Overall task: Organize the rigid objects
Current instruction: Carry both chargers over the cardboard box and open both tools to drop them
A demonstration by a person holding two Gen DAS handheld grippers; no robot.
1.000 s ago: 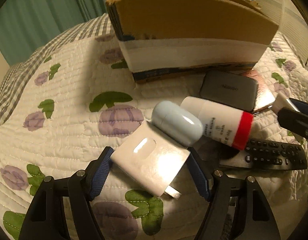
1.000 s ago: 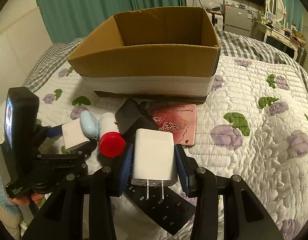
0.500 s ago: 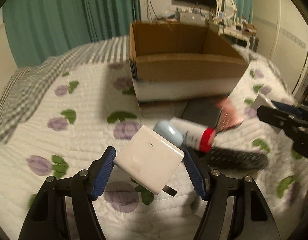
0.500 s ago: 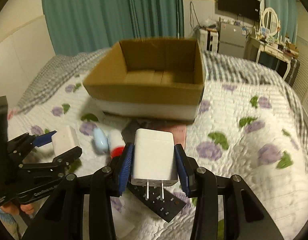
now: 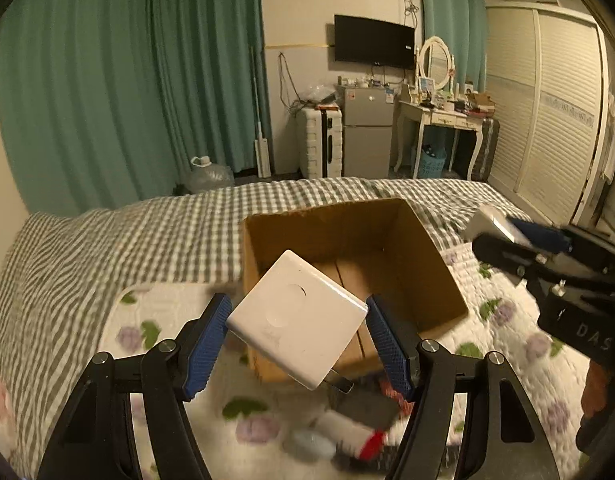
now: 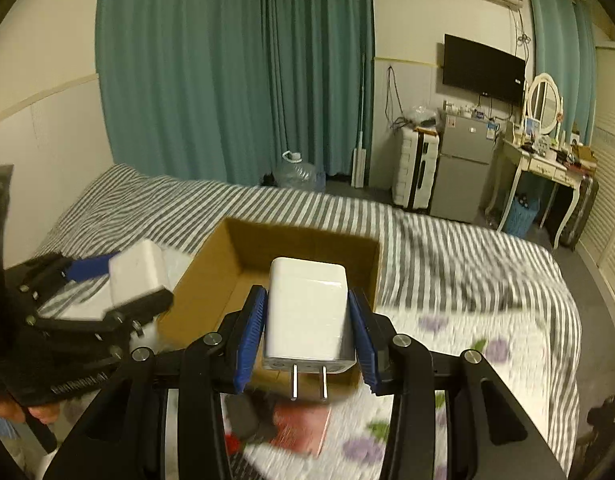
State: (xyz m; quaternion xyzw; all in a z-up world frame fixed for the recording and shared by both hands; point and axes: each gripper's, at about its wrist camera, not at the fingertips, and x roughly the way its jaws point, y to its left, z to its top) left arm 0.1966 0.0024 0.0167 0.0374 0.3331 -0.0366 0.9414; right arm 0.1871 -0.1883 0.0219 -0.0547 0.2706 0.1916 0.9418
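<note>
My left gripper [image 5: 297, 330] is shut on a flat white square charger [image 5: 297, 324], held tilted in the air in front of the open cardboard box [image 5: 387, 236]. My right gripper [image 6: 305, 334] is shut on a white plug adapter [image 6: 307, 318] with two prongs pointing down, held above the near edge of the same box [image 6: 267, 248]. The box looks empty. Each gripper shows in the other's view, the right one [image 5: 507, 236] and the left one [image 6: 119, 276], both level with the box rim.
On the flowered quilt [image 5: 519, 344] below lie a white tube with a red cap [image 5: 351, 434], a pale blue case [image 5: 311, 444], a pink card [image 6: 303, 426] and dark items, all blurred. A fridge [image 5: 367, 136], suitcase and dressing table stand beyond the bed.
Both grippers have lifted their chargers well up off the bed and toward the box. The views now look over the box rim into the room.
</note>
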